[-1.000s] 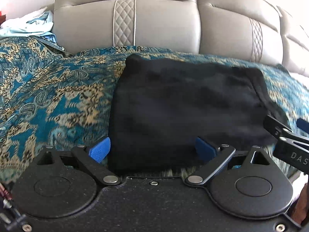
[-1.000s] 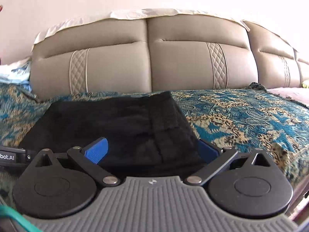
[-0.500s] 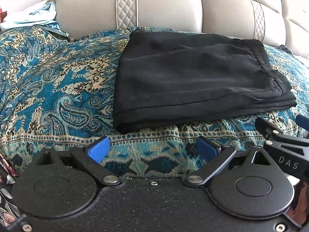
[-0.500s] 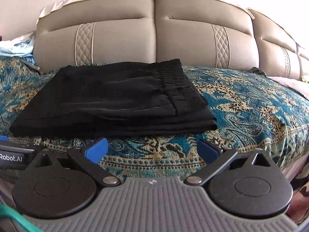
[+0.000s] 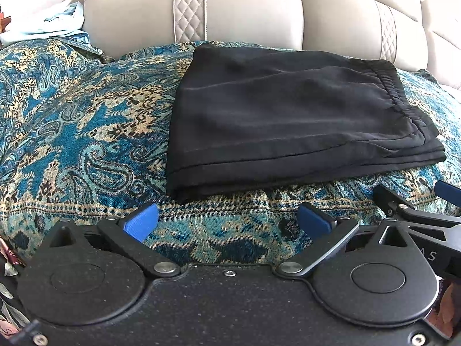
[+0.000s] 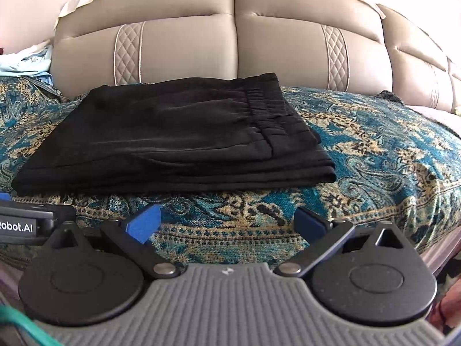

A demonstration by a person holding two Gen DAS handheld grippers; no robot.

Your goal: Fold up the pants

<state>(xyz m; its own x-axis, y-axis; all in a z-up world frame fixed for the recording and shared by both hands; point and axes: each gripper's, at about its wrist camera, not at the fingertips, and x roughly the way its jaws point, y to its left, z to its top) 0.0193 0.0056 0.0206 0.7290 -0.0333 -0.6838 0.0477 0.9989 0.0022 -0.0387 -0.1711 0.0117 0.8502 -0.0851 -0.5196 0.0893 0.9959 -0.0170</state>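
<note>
Left wrist view: the left hand-held gripper [image 5: 227, 220], blue ribbed pads opening wide, holds nothing. The right hand-held gripper [image 6: 227, 220] gapes empty too. Beyond both, black, smooth, folded pants [image 5: 291, 121] lie rectangular near the paisley bedspread's [image 5: 80, 132] front edge.

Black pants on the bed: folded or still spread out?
Folded. The black fabric pants lie as a compact rectangle on the teal paisley bedspread, stacked layers showing along the near edge.

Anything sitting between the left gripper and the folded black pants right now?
Nothing but bedspread. In the left wrist view, a bare strip of it separates the left gripper, jaws opening and empty, from the near edge of the pants.
</note>
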